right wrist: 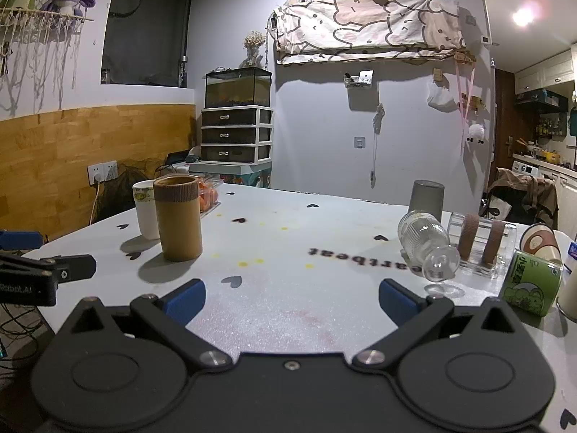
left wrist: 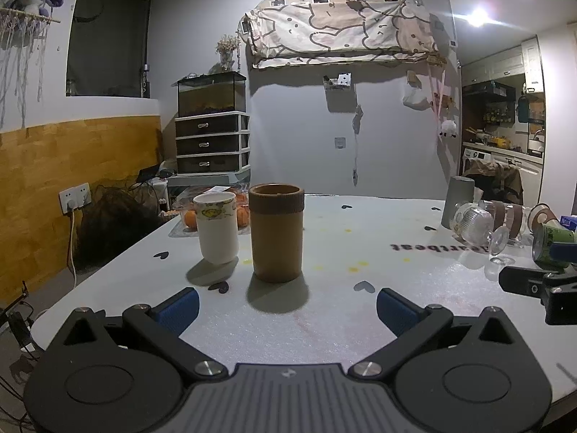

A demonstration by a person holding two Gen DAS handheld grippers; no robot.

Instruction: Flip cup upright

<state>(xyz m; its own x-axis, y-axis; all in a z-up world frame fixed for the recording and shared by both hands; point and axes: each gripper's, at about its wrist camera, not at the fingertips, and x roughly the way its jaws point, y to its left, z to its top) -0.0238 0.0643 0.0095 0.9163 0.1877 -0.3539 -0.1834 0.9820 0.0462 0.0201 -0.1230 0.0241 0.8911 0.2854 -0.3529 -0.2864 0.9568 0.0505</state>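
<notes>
Cups: brown cup (left wrist: 277,232) standing upright, white cup (left wrist: 217,227) just beside it | glass (right wrist: 427,243) lying tipped, well apart | both jaws gaping, gripping nothing.

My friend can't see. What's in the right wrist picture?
An open right gripper hovers over a white table. Left stand a tall brown ribbed-top cup and a white mug; right, a ribbed clear glass and a green can lie tipped.

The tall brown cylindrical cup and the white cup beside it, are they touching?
Cannot tell. In both views the brown cup overlaps the white cup, hiding any gap.
</notes>
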